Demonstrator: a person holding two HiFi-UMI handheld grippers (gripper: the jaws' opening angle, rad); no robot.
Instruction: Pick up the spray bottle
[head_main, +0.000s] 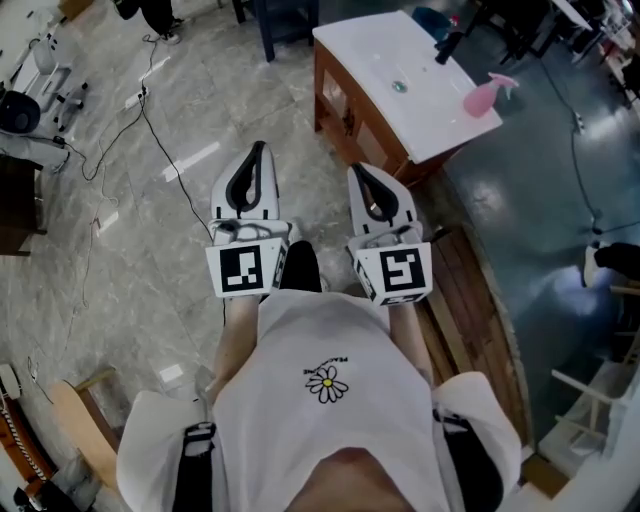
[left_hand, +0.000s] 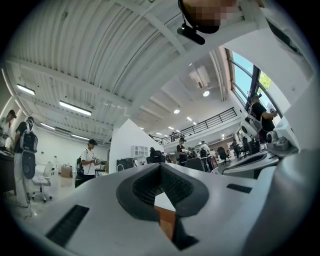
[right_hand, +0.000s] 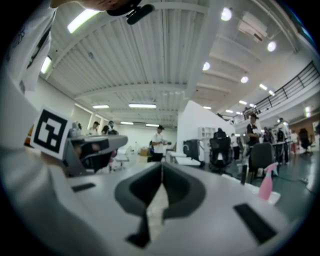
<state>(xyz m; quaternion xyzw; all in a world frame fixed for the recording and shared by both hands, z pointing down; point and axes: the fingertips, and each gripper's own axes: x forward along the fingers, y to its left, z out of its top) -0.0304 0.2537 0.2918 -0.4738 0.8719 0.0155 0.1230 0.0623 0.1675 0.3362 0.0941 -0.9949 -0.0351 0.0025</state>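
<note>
The pink spray bottle (head_main: 483, 95) stands near the front right corner of a white-topped wooden cabinet (head_main: 372, 52), far ahead of both grippers. In the right gripper view the spray bottle (right_hand: 266, 186) shows small at the right. My left gripper (head_main: 260, 148) and right gripper (head_main: 357, 170) are held side by side at waist height over the floor, pointing forward. Both are shut with nothing between the jaws. The left gripper (left_hand: 161, 166) has its tips touching. The right gripper (right_hand: 161, 165) also shows its tips touching.
A black tap (head_main: 450, 42) and a drain (head_main: 399, 87) sit on the cabinet top. Cables (head_main: 150, 120) trail over the marble floor at the left. Wooden planks (head_main: 470, 290) lie on the right, a wooden chair (head_main: 75, 410) at bottom left. Several people stand far off.
</note>
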